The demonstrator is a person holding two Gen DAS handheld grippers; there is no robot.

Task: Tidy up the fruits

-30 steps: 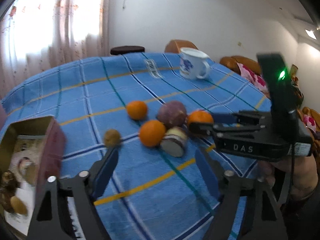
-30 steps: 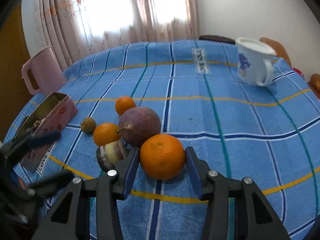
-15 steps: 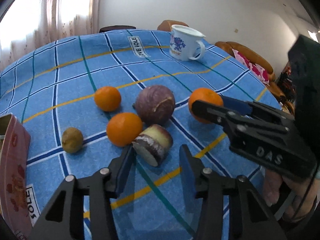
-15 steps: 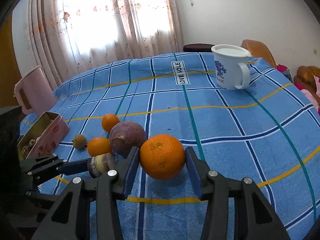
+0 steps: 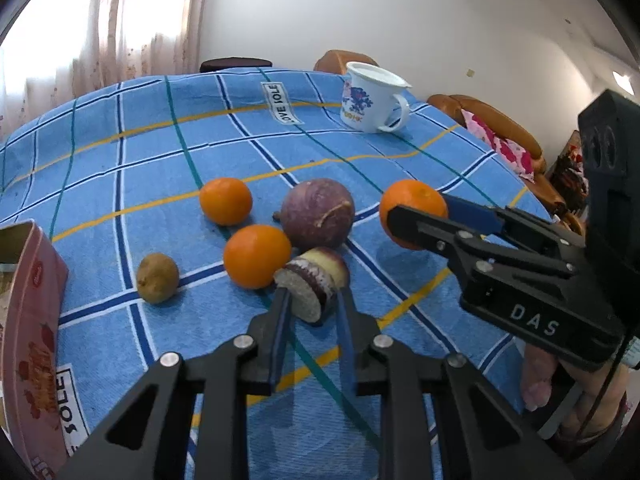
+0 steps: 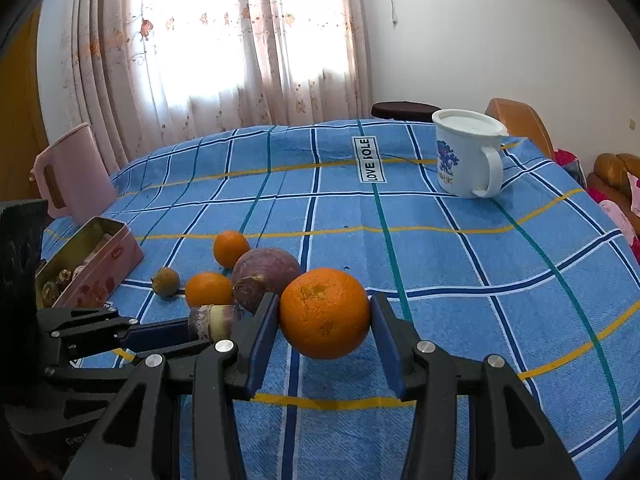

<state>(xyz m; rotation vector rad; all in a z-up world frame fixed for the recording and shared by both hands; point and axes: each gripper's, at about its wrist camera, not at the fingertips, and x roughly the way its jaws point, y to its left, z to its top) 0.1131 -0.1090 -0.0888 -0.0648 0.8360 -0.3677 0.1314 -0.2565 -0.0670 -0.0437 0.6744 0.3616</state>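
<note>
My right gripper [image 6: 325, 322] is shut on a large orange [image 6: 324, 314] and holds it above the blue checked cloth; it also shows in the left wrist view [image 5: 412, 210]. My left gripper [image 5: 311, 294] is shut on a cut purple fruit half [image 5: 312, 282], also seen in the right wrist view [image 6: 214, 320]. On the cloth lie a whole purple fruit [image 5: 317, 212], two small oranges [image 5: 226, 201] [image 5: 257, 256] and a small brown fruit [image 5: 157, 278].
An open pink tin [image 6: 90, 264] with items inside stands at the left. A white enamel mug [image 6: 466, 158] stands at the far right. A pink jug [image 6: 72, 172] stands at the far left edge. Sofas lie beyond the table's right edge.
My left gripper moved forward to the cut fruit half and closed on it. My right gripper lifted the large orange off the cloth.
</note>
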